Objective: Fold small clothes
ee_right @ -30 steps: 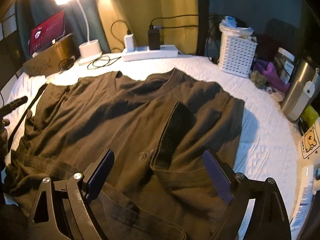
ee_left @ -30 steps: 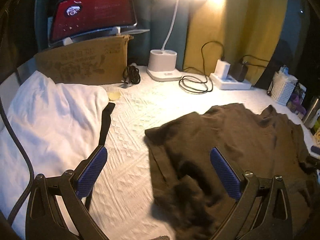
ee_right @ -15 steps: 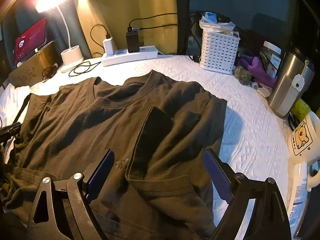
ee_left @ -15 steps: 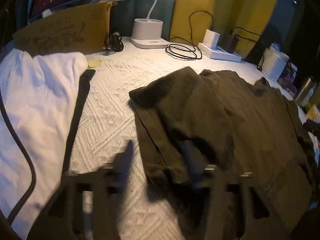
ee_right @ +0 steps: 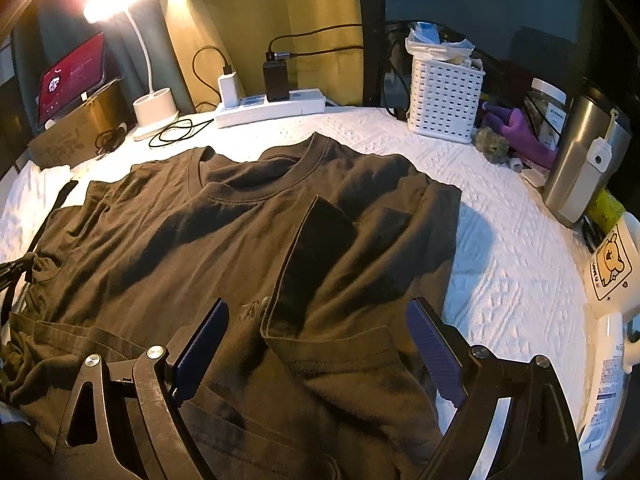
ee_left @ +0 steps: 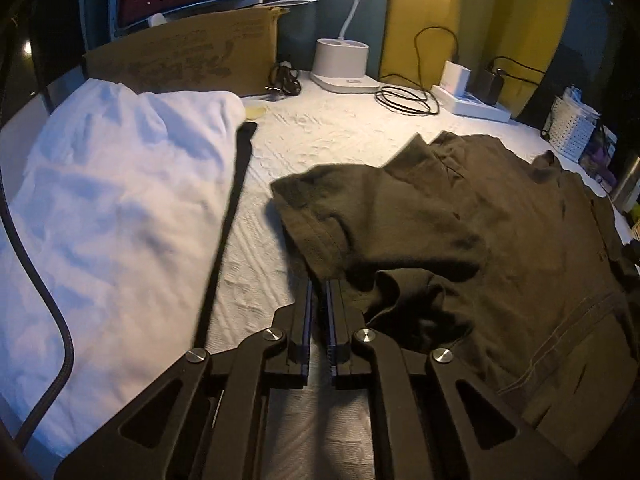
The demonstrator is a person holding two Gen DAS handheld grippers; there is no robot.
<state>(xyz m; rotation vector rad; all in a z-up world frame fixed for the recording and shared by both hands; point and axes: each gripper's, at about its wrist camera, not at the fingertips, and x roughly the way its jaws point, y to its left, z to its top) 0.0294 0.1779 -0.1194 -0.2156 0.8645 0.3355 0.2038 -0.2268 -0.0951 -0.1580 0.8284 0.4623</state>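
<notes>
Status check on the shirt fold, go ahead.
Left claw shut on dark t-shirt at its sleeve edge. Right claw open above shirt front. White cloth beside left claw, not blocking.

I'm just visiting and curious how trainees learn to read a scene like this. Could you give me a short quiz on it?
1. True or false: the right gripper is clamped on the dark T-shirt.
2. The cloth pile beside the T-shirt is: A white, B red, C green.
3. Which gripper is shut?
Key: 1 false, jaws open; 2 A; 3 the left gripper, on the T-shirt's edge.
</notes>
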